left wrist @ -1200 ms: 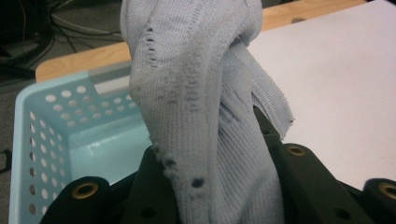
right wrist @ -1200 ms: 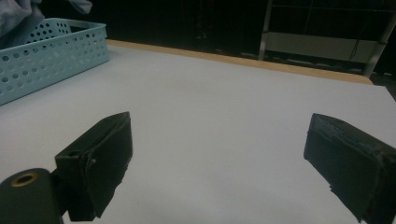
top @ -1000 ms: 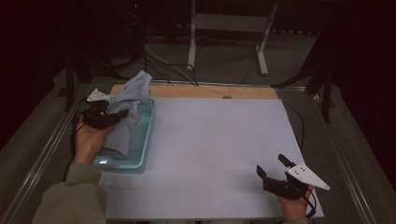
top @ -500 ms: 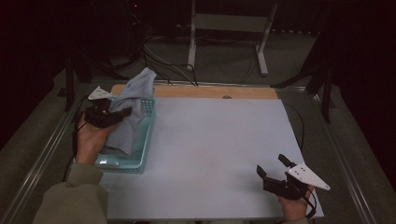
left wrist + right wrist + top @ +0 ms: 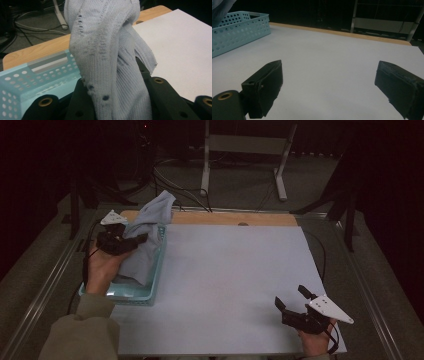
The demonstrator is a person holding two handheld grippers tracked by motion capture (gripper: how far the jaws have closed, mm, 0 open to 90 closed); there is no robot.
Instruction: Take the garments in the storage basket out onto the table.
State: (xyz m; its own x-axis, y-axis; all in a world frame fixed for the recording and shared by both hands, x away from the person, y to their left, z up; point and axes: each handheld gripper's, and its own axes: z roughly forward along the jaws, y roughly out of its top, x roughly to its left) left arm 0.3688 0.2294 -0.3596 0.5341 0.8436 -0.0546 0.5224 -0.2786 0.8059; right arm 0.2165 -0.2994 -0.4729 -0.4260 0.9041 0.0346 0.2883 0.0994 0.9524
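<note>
Cloth [image 5: 150,227], one, pinched by left gripper [image 5: 131,241] over one basket [image 5: 150,292]; right gripper [image 5: 292,300] spread.

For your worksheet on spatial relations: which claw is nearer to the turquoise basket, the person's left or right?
Left. The left claw is over the turquoise basket, shut on the grey knitted cloth rising out of it. The right claw rests open at the white mat's opposite near corner, far from the basket.
</note>
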